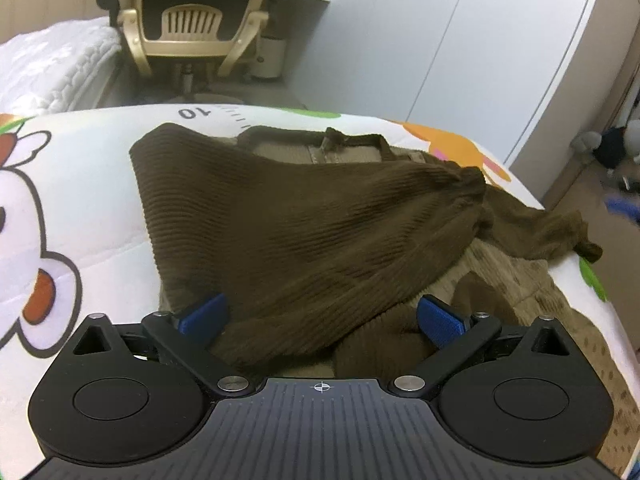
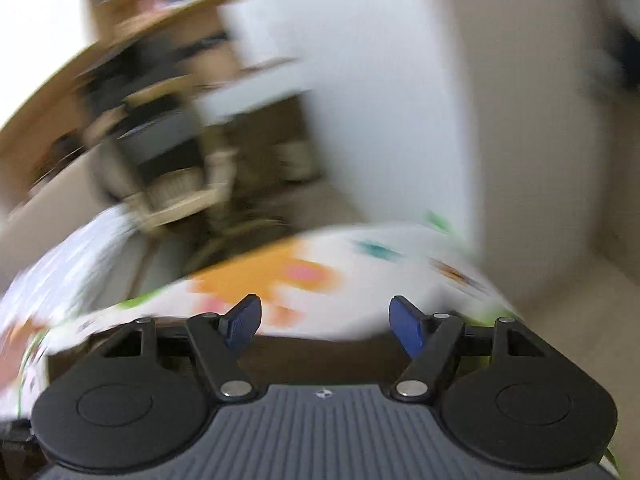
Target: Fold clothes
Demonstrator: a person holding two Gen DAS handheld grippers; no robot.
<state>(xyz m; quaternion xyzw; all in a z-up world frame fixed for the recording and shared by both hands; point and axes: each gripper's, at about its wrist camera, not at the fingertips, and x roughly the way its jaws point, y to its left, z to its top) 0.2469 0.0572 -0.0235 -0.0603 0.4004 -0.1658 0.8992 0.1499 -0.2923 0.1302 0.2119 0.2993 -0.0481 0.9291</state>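
A dark brown ribbed garment [image 1: 320, 220] lies rumpled on a white quilt with cartoon prints [image 1: 80, 208], over a lighter tan patterned cloth [image 1: 520, 292]. My left gripper [image 1: 322, 318] hovers at the garment's near edge, open, its blue pads [image 1: 206, 314] wide apart with brown fabric between them but not pinched. In the right wrist view, heavily blurred by motion, my right gripper [image 2: 325, 326] is open over the quilt [image 2: 360, 280], with a strip of dark brown cloth [image 2: 320, 354] just below its fingers and nothing held.
A beige wooden chair [image 1: 192, 36] and a small plastic chair stand beyond the quilt's far edge. A white padded mattress [image 1: 52, 68] lies at the far left. White wardrobe doors [image 1: 460, 40] rise on the right, with clutter on the floor [image 1: 616, 152] beside them.
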